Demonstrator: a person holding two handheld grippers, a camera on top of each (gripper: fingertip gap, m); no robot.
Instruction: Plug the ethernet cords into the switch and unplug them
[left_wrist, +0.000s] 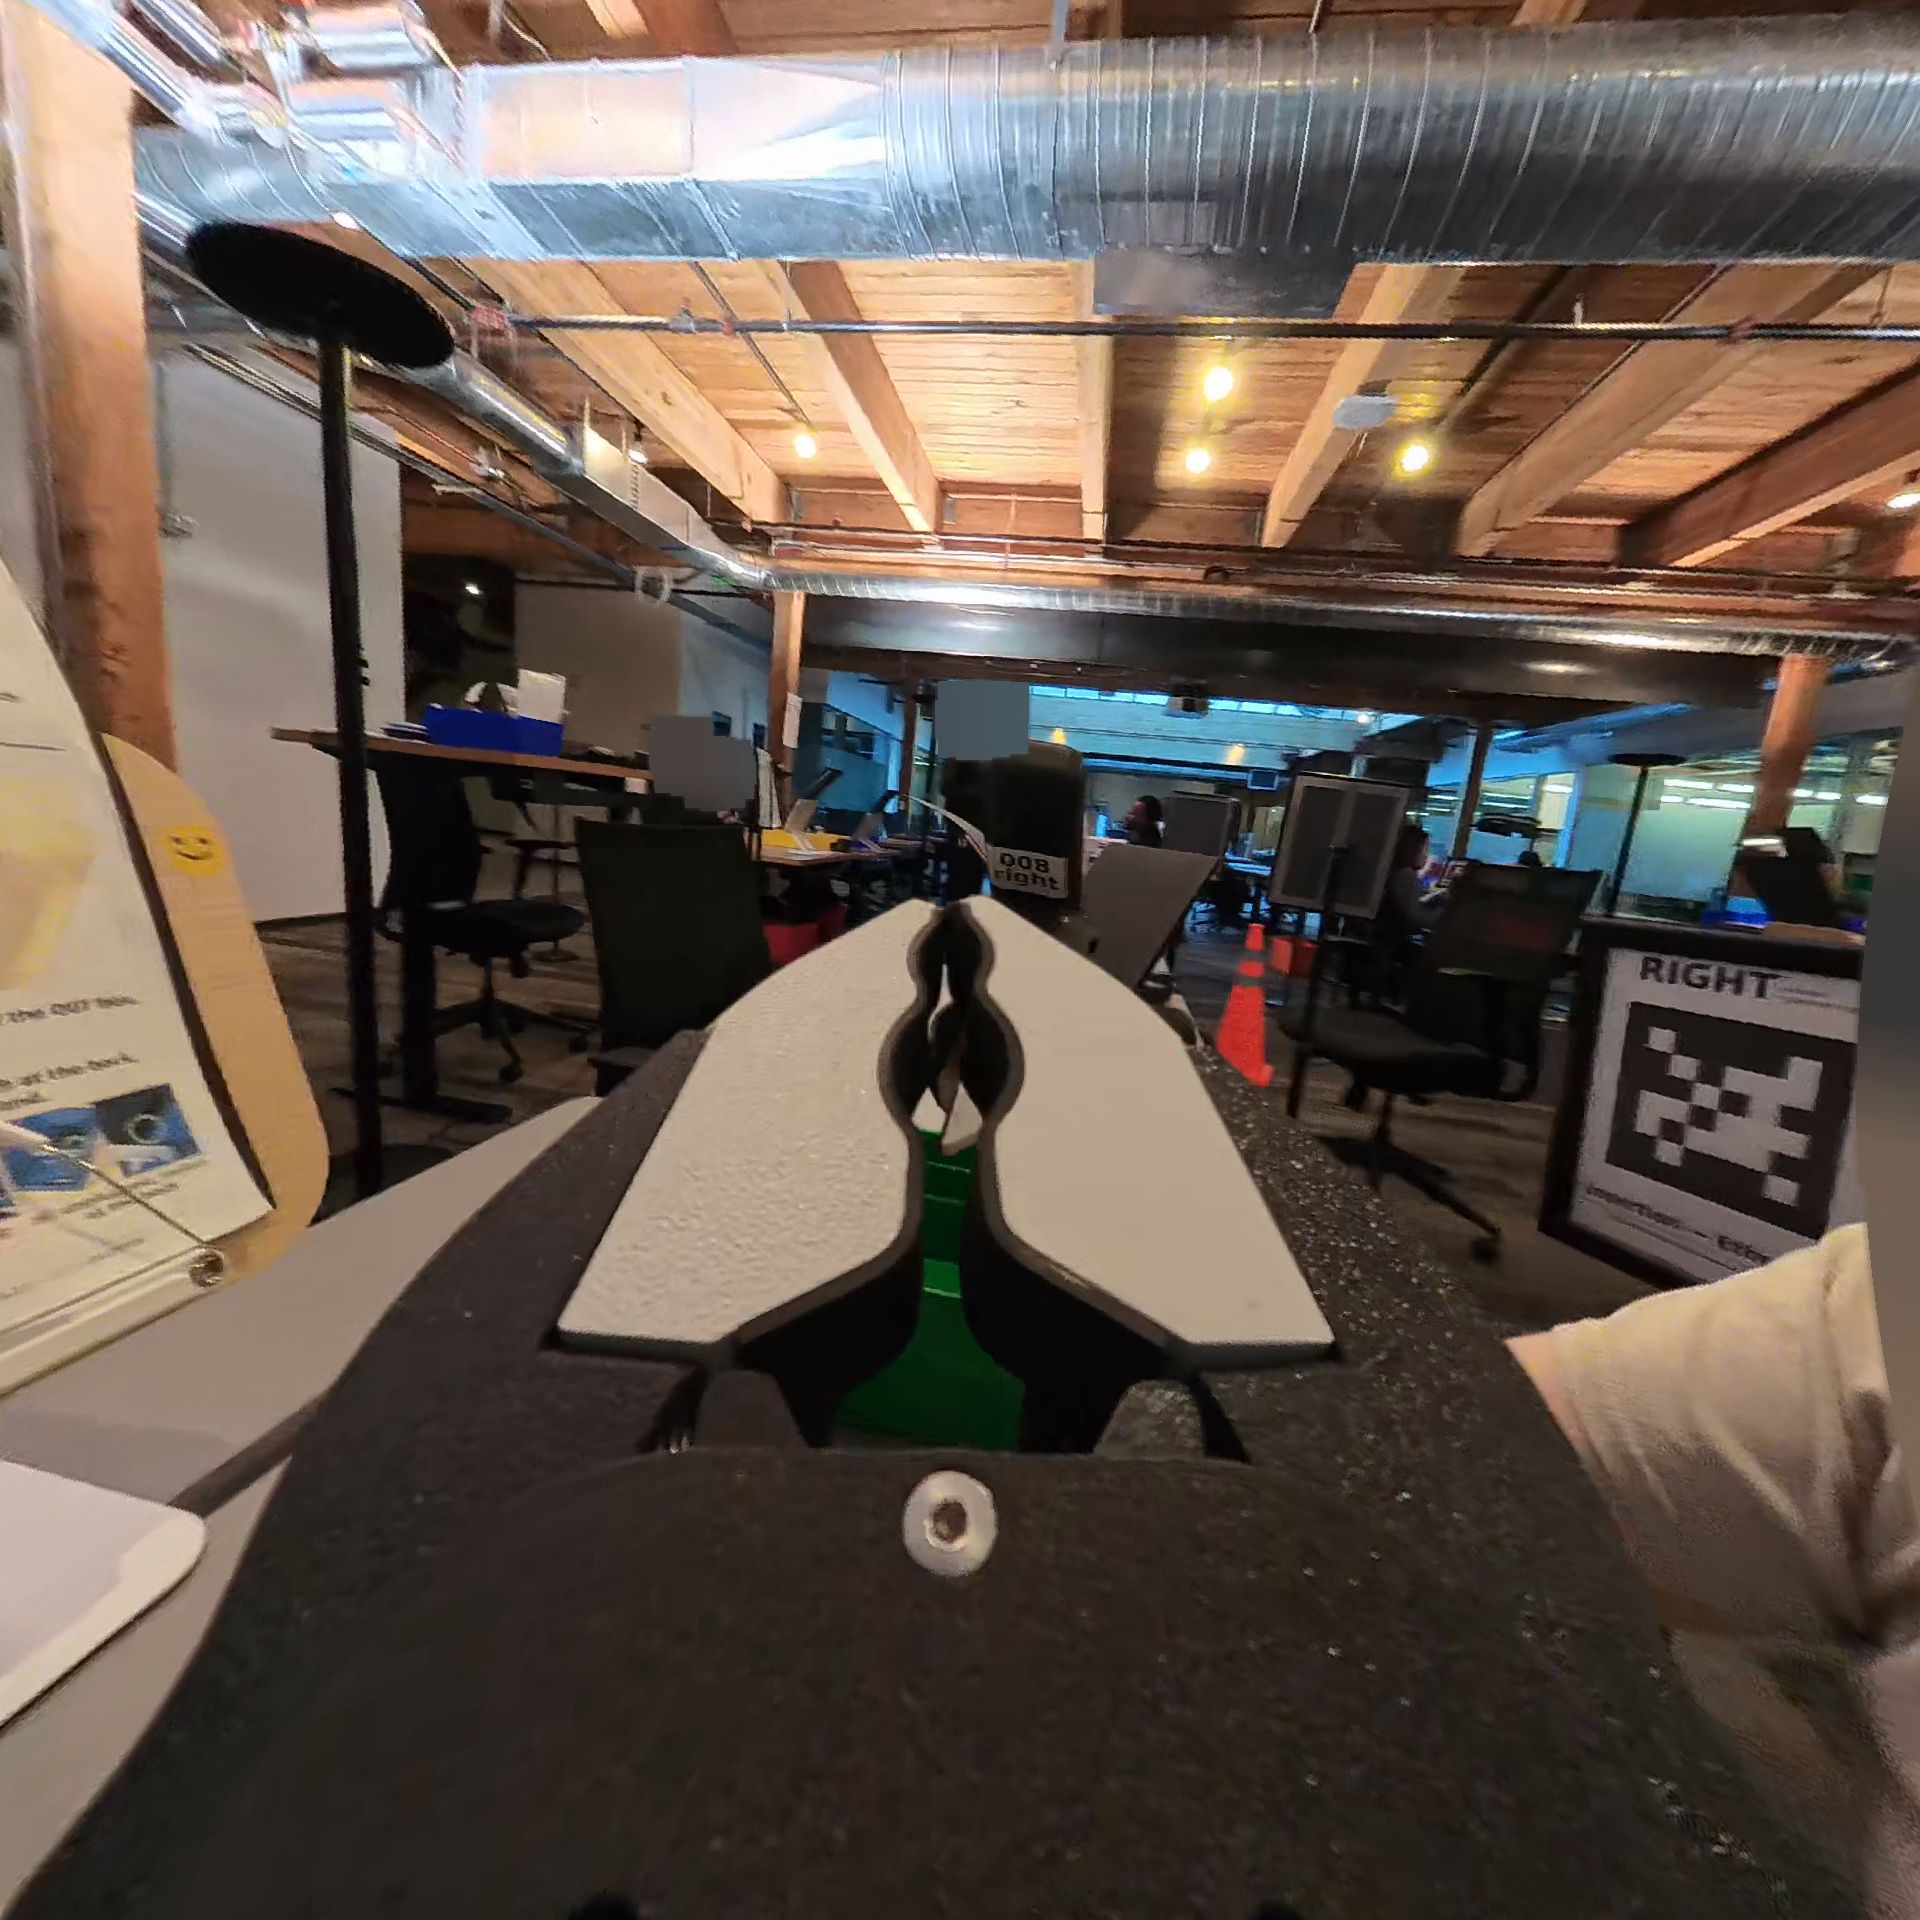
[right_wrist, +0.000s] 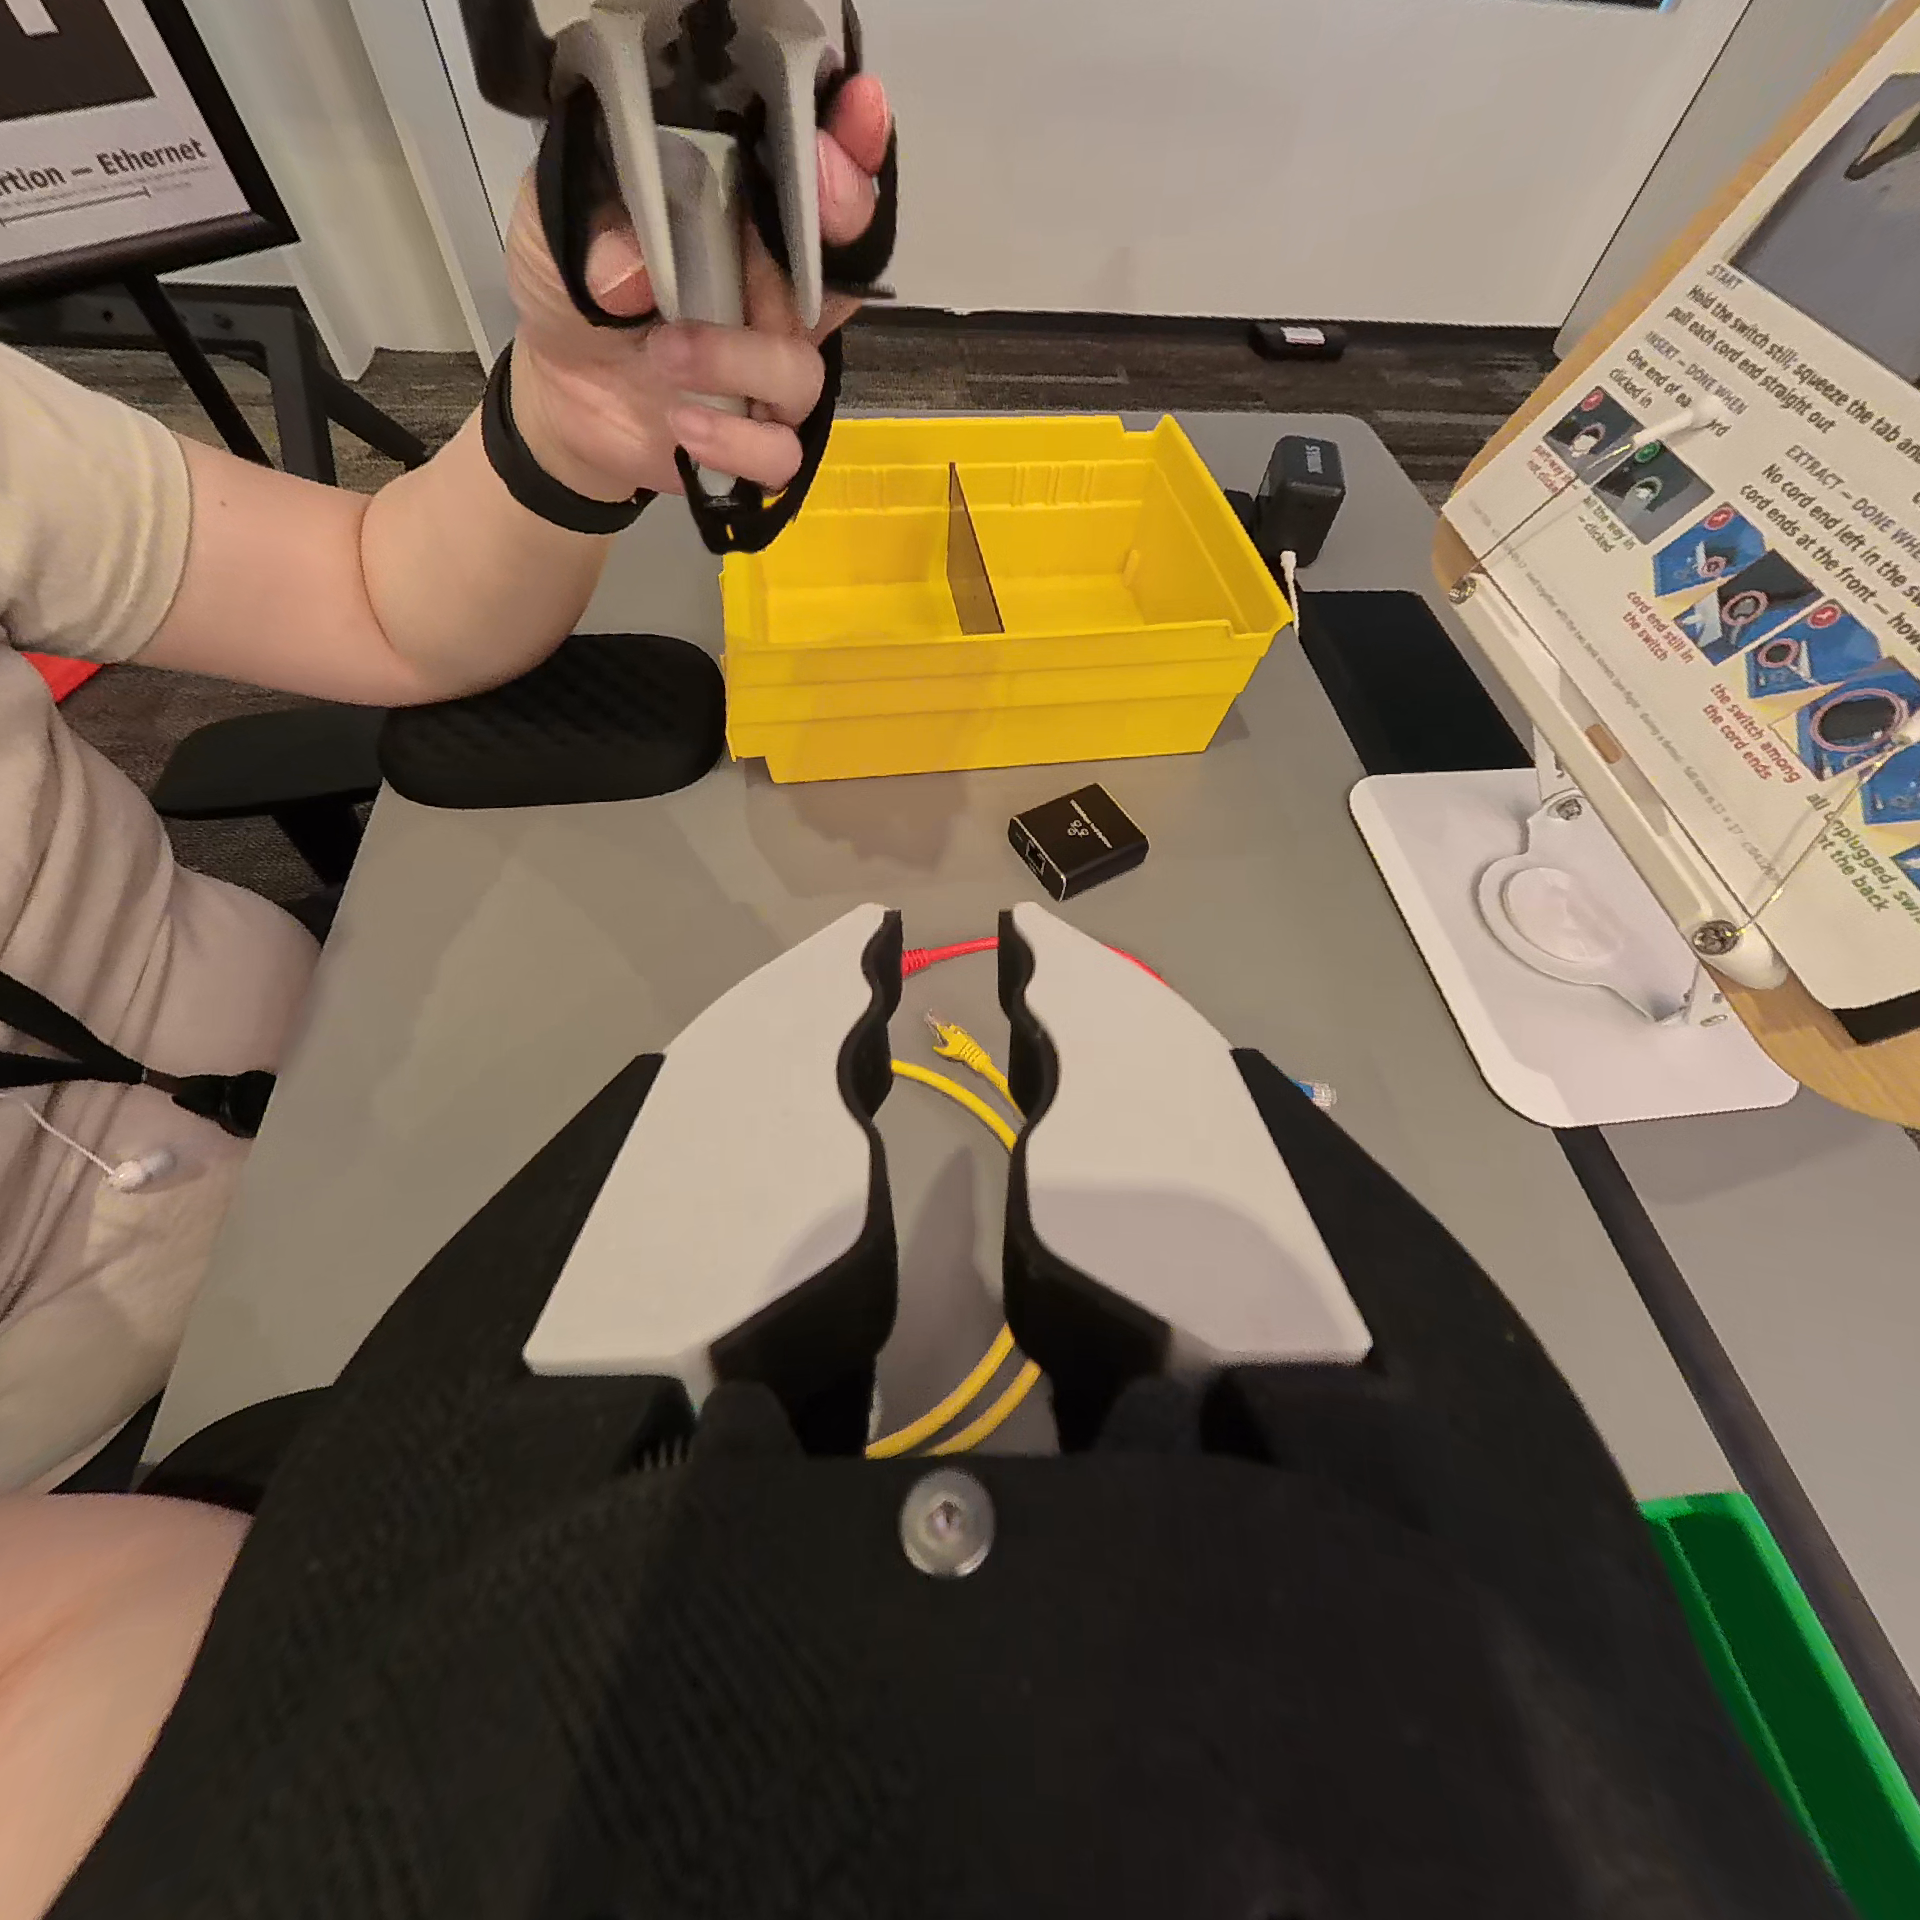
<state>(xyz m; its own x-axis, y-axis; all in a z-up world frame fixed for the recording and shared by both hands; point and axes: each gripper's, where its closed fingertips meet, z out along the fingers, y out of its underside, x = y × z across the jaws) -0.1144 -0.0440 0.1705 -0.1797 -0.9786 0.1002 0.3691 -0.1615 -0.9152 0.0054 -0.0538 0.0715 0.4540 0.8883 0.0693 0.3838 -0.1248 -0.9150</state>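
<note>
My left gripper (left_wrist: 951, 920) is shut, its pads (left_wrist: 831, 1039) meeting at the tips. It is raised off the table and points out into the room. In the right wrist view it shows high at the top left in a hand (right_wrist: 707, 208). My right gripper (right_wrist: 948, 925) is open and hovers over the grey table (right_wrist: 571, 987). The yellow ethernet cord (right_wrist: 961, 1049) lies on the table under the gap between its fingers, untouched. A red cord (right_wrist: 951, 949) lies just past the fingertips. A blue plug (right_wrist: 1314, 1091) shows at the right finger's edge. The small black switch (right_wrist: 1077, 840) sits beyond, with nothing plugged in.
A yellow divided bin (right_wrist: 987, 665) stands behind the switch. An instruction board on a white stand (right_wrist: 1558, 935) takes up the right side. A green bin (right_wrist: 1766, 1662) is at the near right, and a black armrest pad (right_wrist: 551, 717) at the left. A person's arm (right_wrist: 312, 561) reaches across the left. Spacing between my two grippers at the tips: around 15 cm.
</note>
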